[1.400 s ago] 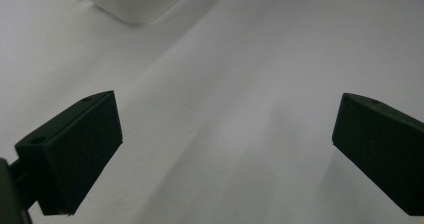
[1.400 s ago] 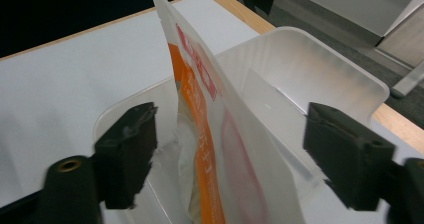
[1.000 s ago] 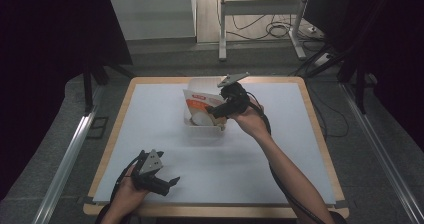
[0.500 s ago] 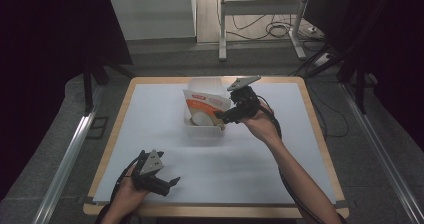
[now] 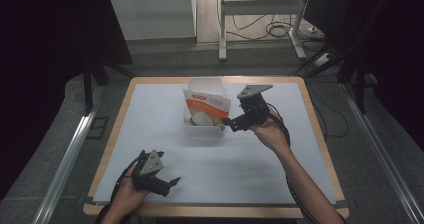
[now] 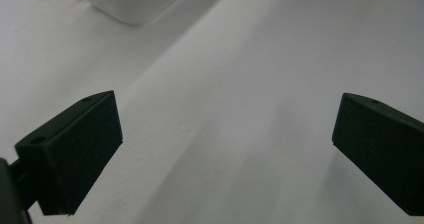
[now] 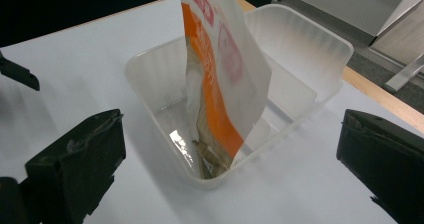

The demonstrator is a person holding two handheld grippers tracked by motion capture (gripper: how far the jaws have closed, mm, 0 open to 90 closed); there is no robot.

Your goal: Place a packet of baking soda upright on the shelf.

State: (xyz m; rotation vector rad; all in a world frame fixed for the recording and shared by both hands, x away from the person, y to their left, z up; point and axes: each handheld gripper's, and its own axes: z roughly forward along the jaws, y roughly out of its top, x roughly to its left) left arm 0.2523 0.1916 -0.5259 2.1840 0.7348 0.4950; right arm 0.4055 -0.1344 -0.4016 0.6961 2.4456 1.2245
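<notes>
An orange-and-white pouch [image 7: 220,74] stands upright in a clear plastic tub [image 7: 300,49] near the far middle of the white worktop [image 5: 250,169]. The right tongs [image 5: 231,124], just beside the tub, have just been opening and hold nothing. The left tongs [image 5: 175,181] rest apart, well away, at the near edge.

High view overhead facing forward-down, tongs views close, low — sharing the tub [image 5: 205,129], table [image 5: 150,114].

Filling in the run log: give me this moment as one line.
right claw: open, just released, beside tub | orange-and-white plastic pouch: standing in clear plastic tub | left claw: open, nothing held
</notes>
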